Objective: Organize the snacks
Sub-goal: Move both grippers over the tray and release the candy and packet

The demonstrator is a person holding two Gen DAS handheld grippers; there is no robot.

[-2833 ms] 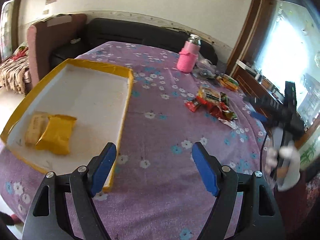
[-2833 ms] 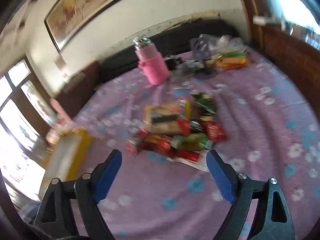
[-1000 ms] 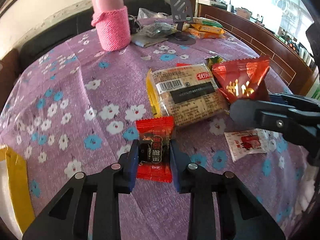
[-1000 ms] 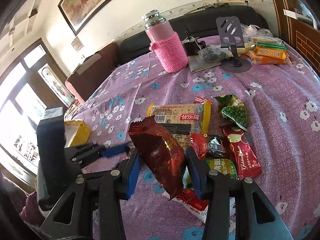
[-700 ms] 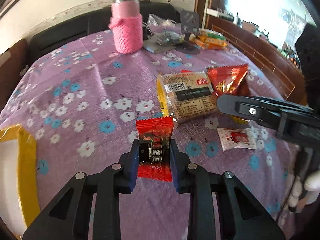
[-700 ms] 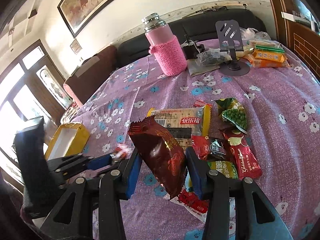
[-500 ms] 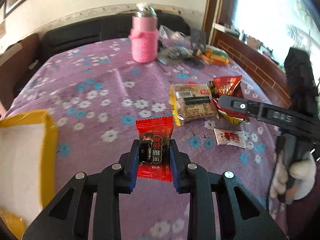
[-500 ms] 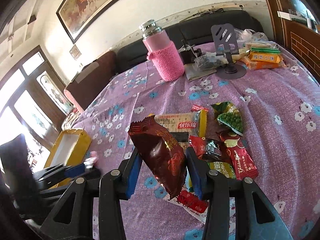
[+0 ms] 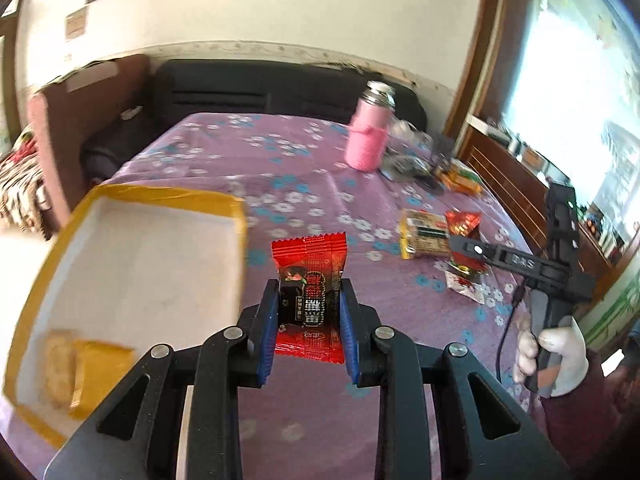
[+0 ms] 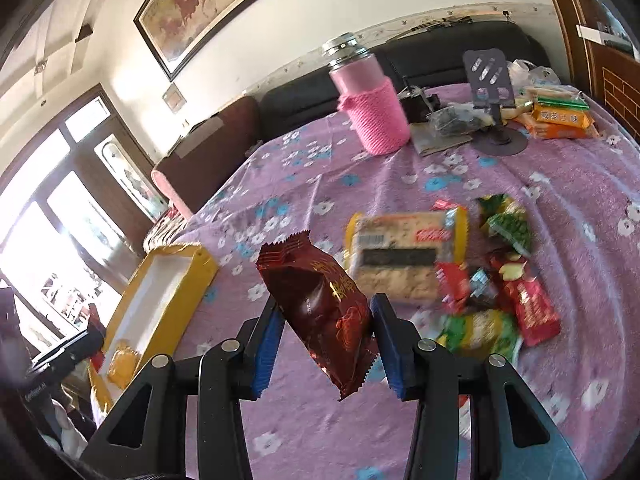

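Green pea pkt (image 10: pixel 510 228) only in R view; biscuit pkts in tray (image 9: pixel 132 200) clearer L.

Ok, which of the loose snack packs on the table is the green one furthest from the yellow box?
The pea pack, at the far edge of the pile on the side away from the box; the other green pack lies nearer the camera.

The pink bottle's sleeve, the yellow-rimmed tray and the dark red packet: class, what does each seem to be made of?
Pink bottle's sleeve: knitted yarn, matt; ribbed stitches show. Its cap looks like shiny metal.
Yellow-rimmed white tray: probably card or foam wrapped in glossy yellow tape; its floor is dull white.
Dark red snack packet: glossy plastic film, with crimped, zigzag-cut ends, held between the right gripper's fingers.
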